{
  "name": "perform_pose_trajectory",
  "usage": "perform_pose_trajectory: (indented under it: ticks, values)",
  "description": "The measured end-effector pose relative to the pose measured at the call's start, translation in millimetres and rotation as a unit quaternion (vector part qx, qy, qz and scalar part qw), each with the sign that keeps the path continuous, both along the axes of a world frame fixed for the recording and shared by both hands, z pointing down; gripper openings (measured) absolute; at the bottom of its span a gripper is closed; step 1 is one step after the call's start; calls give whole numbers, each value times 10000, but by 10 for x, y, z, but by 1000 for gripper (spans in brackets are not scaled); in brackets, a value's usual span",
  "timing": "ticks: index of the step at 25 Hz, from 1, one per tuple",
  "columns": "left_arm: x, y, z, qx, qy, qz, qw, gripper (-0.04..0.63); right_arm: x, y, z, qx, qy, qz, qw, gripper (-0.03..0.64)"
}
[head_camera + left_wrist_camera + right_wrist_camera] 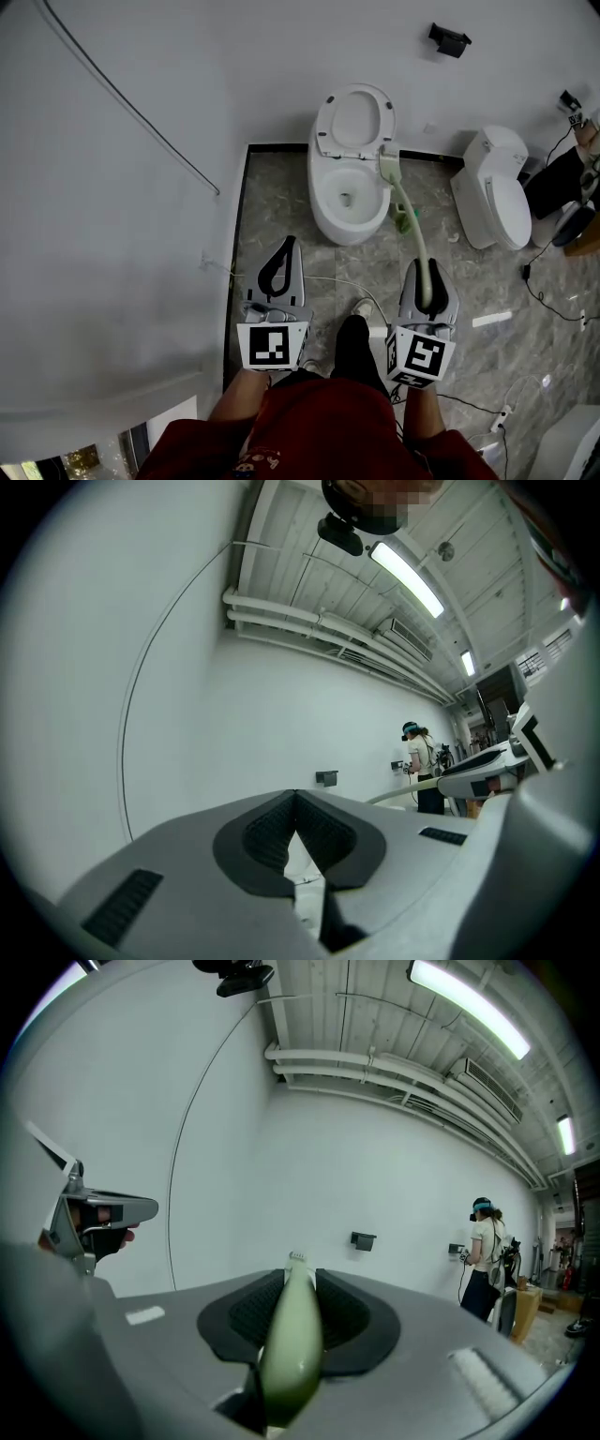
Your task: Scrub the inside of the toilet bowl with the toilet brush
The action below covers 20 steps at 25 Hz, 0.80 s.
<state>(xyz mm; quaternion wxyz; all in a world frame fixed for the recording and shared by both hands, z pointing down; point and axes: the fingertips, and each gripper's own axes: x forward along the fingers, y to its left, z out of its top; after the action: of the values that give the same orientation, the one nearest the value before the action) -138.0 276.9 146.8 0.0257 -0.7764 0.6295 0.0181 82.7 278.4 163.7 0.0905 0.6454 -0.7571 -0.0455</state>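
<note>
Wall [112, 234], white and broad, is spread to the left of the toilet bowl [347, 225] and behind it, and a grey marbled floor [281, 202] is laid under and in front of it. The bowl itself is picked out at the middle of the head view, its lid [354, 117] raised back against the wall. A second toilet [497, 192], lid shut, is set to the right of the bowl, well apart from it.

Nearer than the bowl, two grippers are held out side by side over the floor. The left gripper [286, 248] [296, 803] is held in front of the bowl's left side. Its jaws are brought together at the tips, and nothing is caught between them. The right gripper [425, 277] [298, 1274] is held in front of the bowl's right side, and its jaws are clamped on the pale green handle of the toilet brush [422, 248] [291, 1354].

The handle is carried up in a curve to the bowl's right rim, where the brush head [388, 167] is seen. Whether the head touches the rim cannot be judged. A small black fixture [450, 39] is mounted on the wall beyond the bowl, to its right.
</note>
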Motion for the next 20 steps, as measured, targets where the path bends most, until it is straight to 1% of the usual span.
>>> perform_pose_trajectory:
  ticks: [3, 7, 10, 12, 15, 17, 20]
  values:
    - [21, -314, 119, -44, -73, -82, 9999, 5, 17, -324, 73, -50, 4, -54, 10000, 115]
    - [184, -774, 153, -103, -116, -134, 9998, 5, 175, -862, 151, -122, -130, -56, 9998, 115]
    - [301, -1234, 148, -143, -143, -149, 9997, 5, 260, -1336, 226, -231, -129, -128, 9996, 115]
    - [379, -1569, 111, -46, -206, -171, 9996, 5, 315, -1658, 290, -328, -106, -215, 9992, 115]
    - [579, -2034, 101, 212, -287, -124, 9993, 5, 421, -2134, 412, -469, -202, -333, 9981, 115]
    - [719, -2275, 220, 174, -359, -64, 9992, 5, 451, -2396, 492, -550, -232, -431, 9973, 115]
    - [855, -2599, 278, 248, -307, -45, 9992, 5, 482, -2719, 644, -716, -224, -529, 9958, 115]
